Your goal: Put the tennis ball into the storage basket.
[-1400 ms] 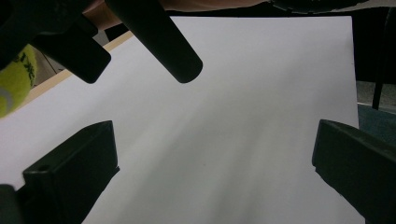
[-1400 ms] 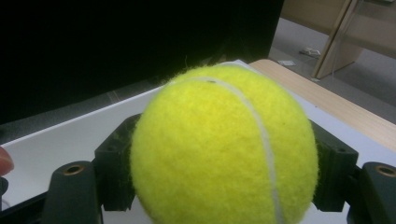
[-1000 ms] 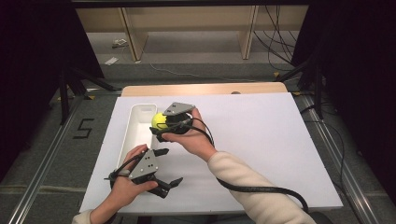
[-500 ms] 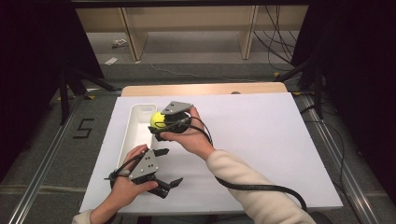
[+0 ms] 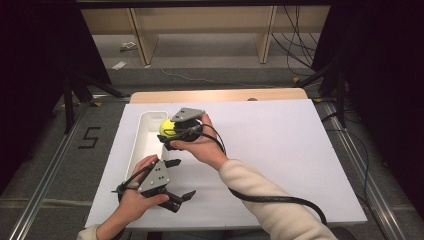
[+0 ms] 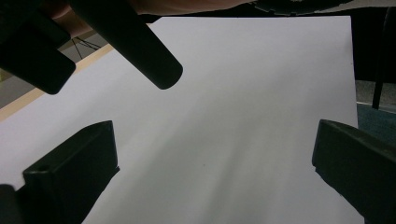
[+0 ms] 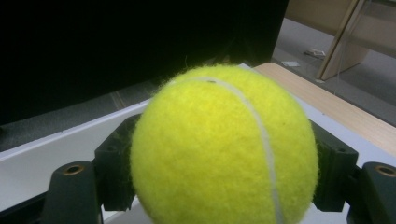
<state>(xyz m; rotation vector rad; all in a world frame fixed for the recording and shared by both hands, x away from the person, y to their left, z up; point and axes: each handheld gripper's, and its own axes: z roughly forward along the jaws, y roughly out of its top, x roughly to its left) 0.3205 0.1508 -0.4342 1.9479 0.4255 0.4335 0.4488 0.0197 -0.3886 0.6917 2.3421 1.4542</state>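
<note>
Your right tongs (image 5: 169, 134) are clamped on the ball (image 5: 167, 127), held over the white bin (image 5: 137, 145), so the pick is done and the drop remains, while your left tongs (image 5: 181, 181) stand apart over the tabletop (image 5: 280, 150).

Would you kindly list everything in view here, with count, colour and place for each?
tennis ball: one, yellow-green, clamped between the right gripper's jaws, above the tray
tray: one, white, long, on the left part of the sheet
sheet: one, white, covering most of the table
table: one, light wood, its far edge bare
right gripper: one, black with a grey plate, shut on the ball
left gripper: one, black with a grey plate, jaws wide open, near the sheet's front edge
</note>
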